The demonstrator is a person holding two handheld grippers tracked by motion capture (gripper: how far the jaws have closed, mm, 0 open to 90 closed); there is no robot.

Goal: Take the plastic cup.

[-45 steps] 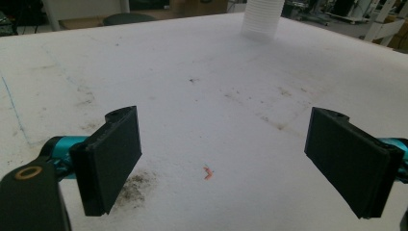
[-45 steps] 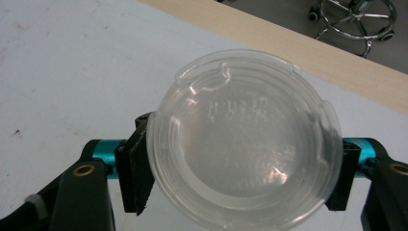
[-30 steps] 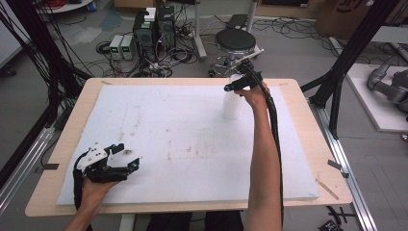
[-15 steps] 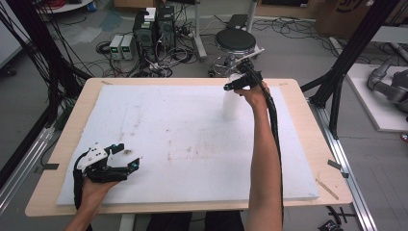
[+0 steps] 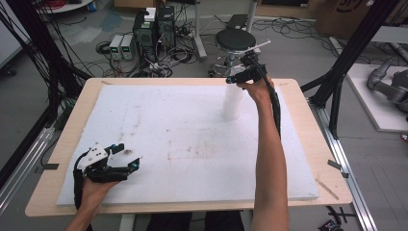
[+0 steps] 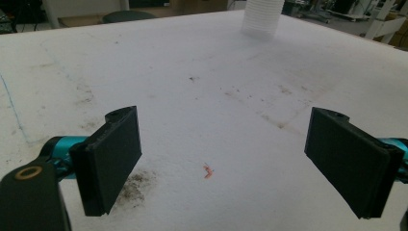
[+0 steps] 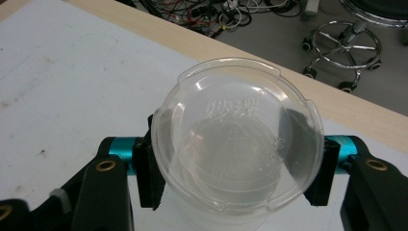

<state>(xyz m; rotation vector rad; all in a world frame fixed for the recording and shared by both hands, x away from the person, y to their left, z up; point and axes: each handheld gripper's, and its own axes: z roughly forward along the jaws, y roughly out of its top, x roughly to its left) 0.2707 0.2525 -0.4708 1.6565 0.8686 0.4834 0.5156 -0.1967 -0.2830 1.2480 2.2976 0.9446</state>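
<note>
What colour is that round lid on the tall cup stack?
The lid is clear, see-through plastic with faint embossed lettering; the right gripper view shows it best.

Wooden bench [image 5: 315, 159], covered almost edge to edge by a stained white foam sheet [image 5: 192, 130]. Toward two o'clock on the sheet, an upright stack of clear plastic cups [image 5: 233, 102]. At seven o'clock, dark smudges.

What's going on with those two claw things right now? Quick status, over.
Right gripper jaws just been closing, pads at the sides of the clear plastic cup stack. Left gripper open, holding nothing, low over the white board. Nothing in the way.
</note>
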